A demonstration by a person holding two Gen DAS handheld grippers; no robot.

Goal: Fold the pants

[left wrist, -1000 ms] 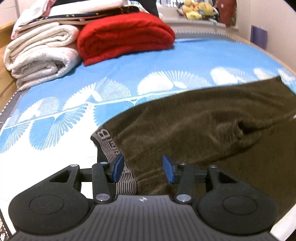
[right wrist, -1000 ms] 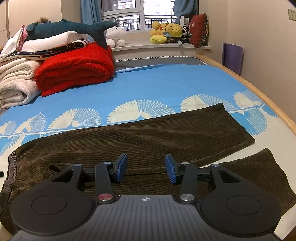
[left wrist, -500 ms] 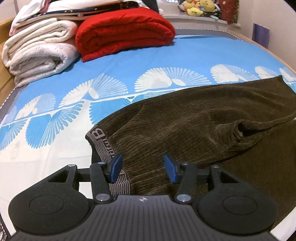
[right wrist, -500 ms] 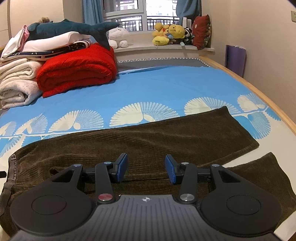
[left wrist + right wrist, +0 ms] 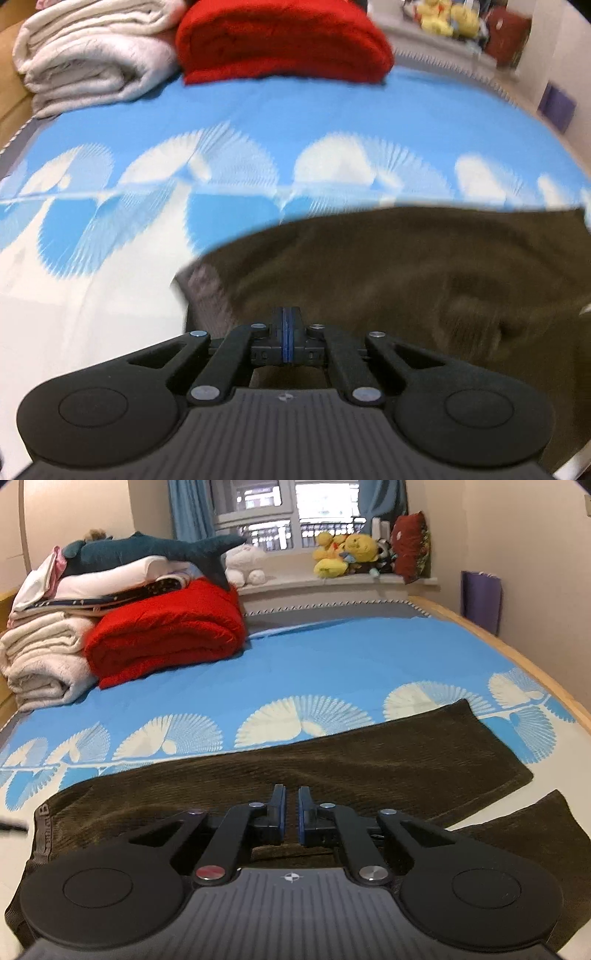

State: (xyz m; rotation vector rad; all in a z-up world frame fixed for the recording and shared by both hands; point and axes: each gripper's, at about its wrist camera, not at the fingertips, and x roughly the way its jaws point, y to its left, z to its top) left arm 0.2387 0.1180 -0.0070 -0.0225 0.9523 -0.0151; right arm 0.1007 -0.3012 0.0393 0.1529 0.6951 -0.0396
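Observation:
Dark brown corduroy pants lie spread on the bed, waistband at the left, two legs running right. In the left wrist view the pants are blurred by motion. My left gripper is shut, pads together, just above the waist area near the grey waistband; no cloth shows between the pads. My right gripper is nearly shut with a narrow gap, low over the pants' middle; I cannot tell whether it pinches cloth.
The bed sheet is blue with white fan prints. A folded red blanket and white folded bedding sit at the far left. Plush toys line the windowsill. A wooden bed edge runs along the right.
Both grippers have closed from wide open: the left fully, the right to a narrow gap. The left view shifted fast and is now blurred.

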